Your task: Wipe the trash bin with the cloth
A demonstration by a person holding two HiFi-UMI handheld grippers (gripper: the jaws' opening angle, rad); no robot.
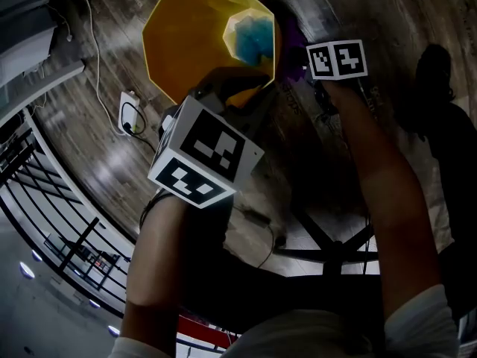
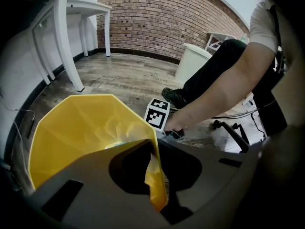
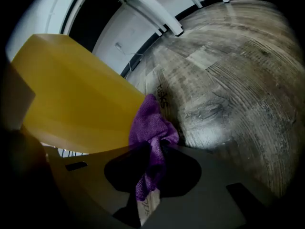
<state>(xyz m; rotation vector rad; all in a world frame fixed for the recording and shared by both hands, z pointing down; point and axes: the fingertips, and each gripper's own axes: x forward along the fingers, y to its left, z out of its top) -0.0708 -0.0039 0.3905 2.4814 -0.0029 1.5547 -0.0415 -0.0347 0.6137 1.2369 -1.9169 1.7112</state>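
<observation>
In the head view a yellow trash bin [image 1: 190,39] stands on the wooden floor with something blue and white at its bottom [image 1: 252,37]. My left gripper [image 1: 237,89] is shut on the bin's near rim. In the left gripper view the yellow rim [image 2: 155,175] sits pinched between the jaws of that gripper [image 2: 157,178]. My right gripper [image 3: 150,175] is shut on a purple cloth [image 3: 151,128]. The cloth's bunched end touches the bin's outer wall [image 3: 71,94] low down, close to the floor. From above, the cloth [image 1: 292,37] shows at the bin's right side, beside the right gripper's marker cube [image 1: 337,60].
A white socket block [image 1: 130,114] with a cable lies on the floor left of the bin. A black railing [image 1: 59,222] runs at the lower left, and a chair base [image 1: 335,246] stands near my legs. White table legs [image 2: 62,37] and a white bin [image 2: 193,61] stand farther off.
</observation>
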